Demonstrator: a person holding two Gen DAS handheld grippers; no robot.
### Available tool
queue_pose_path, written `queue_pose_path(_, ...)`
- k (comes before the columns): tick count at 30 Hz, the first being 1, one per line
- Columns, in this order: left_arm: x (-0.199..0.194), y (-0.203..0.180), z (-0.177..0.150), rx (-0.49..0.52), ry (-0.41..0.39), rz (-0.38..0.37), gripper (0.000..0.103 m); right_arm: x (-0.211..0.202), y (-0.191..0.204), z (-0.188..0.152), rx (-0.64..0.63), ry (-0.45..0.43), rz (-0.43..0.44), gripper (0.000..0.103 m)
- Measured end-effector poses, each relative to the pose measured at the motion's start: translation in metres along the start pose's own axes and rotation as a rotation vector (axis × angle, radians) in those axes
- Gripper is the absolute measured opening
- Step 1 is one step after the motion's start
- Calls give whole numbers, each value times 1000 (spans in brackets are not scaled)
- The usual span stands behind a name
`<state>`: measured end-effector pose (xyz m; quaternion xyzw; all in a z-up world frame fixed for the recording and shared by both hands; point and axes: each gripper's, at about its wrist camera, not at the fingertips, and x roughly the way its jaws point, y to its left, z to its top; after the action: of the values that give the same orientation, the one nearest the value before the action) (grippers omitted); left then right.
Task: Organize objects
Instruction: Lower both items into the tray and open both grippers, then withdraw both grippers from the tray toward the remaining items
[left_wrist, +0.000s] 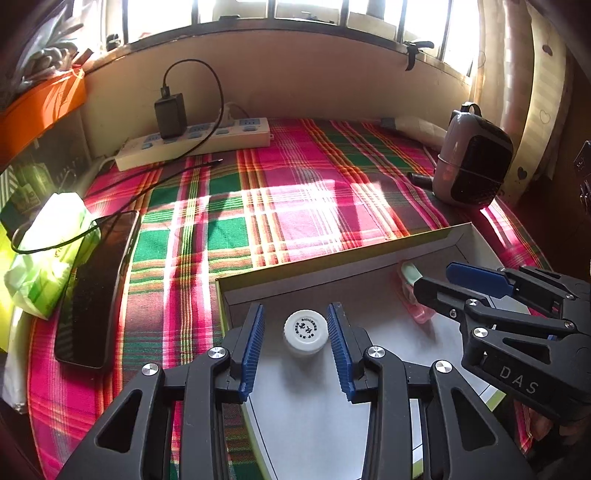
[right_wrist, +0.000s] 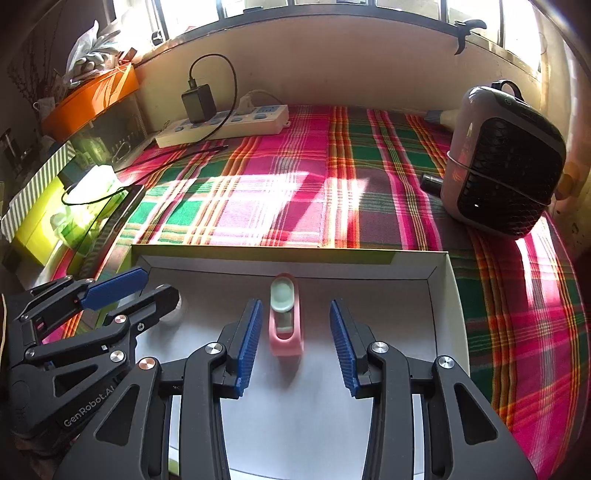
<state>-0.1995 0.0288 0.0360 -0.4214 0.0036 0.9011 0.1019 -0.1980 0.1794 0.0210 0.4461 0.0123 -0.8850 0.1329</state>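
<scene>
Between my left gripper's (left_wrist: 295, 345) parted jaws stood the small white round-capped plastic bottle (left_wrist: 305, 332), untouched; my right gripper (right_wrist: 295, 341) gaped around the pink-and-mint plastic sharpener-like piece (right_wrist: 285, 319) — both already inside the shallow white cardboard box (right_wrist: 439, 291) (phone, tissues apparently left).

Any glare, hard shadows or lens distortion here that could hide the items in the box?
Left wrist view: window sun blows out the tissue pack and streaks the plaid cloth; the white bottle in the box stays readable. Right wrist view: the same sun patch, fisheye bending the edges; the pink item is sharp, evenly lit.
</scene>
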Motion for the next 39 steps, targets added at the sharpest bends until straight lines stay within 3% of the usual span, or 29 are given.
queue_pose_path(11, -43, 29, -19, -80, -56, 18, 34, -57, -60, -25, 115, -73, -100, 40)
queue_pose_path(17, -49, 40, -32, -124, -45, 18, 34, -55, -91, -45, 237, -41, -26, 40)
queue_pose_path(24, -44, 44, -43, -150, -15, 6, 34, -47, -84, -56, 246, -6, 98, 40)
queue_pose_path(35, -47, 49, -46, -167, -15, 18, 34, -50, -77, -64, 243, -13, 112, 40)
queue_pose_path(39, -51, 51, -49, -178, -22, 17, 34, -55, -77, -66, 240, -24, 66, 40)
